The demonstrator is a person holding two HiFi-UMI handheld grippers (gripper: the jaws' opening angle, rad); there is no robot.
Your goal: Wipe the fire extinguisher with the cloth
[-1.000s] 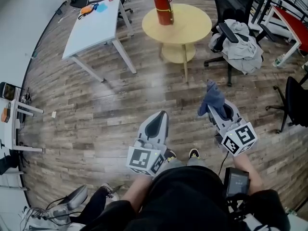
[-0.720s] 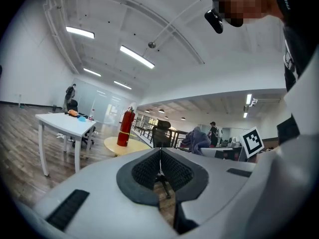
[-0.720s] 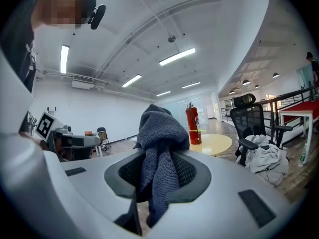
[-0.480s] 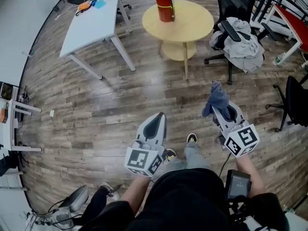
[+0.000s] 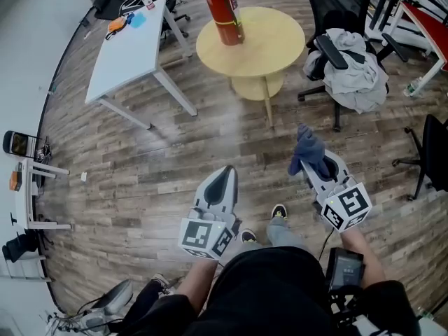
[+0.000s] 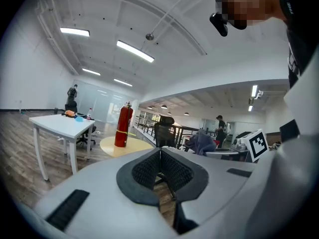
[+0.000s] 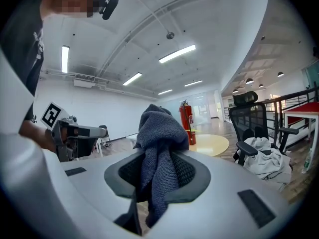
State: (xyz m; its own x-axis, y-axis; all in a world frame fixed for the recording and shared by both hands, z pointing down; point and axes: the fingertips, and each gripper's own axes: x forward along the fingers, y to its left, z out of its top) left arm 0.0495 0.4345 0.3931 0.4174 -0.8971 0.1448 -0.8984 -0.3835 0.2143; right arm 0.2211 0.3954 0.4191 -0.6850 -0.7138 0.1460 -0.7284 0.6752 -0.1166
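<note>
A red fire extinguisher (image 5: 220,9) stands upright on a round yellow table (image 5: 269,44) at the far side of the room; it also shows in the left gripper view as the extinguisher (image 6: 123,126) and in the right gripper view as the extinguisher (image 7: 186,122). My right gripper (image 5: 311,161) is shut on a dark blue-grey cloth (image 5: 306,148), which bunches above the jaws as the cloth (image 7: 158,146). My left gripper (image 5: 225,183) is shut with nothing in it, jaws pressed together (image 6: 160,169). Both grippers are held low in front of me, well short of the table.
A white rectangular table (image 5: 129,44) stands at the left with small items on it. A black office chair (image 5: 343,44) draped with grey clothes is right of the round table. Another black chair (image 5: 435,152) is at the right edge. Wooden floor lies between me and the tables.
The view has shifted: the tables and the extinguisher now sit a little more to the left and lower. Both grippers keep their hold and their places before me.
</note>
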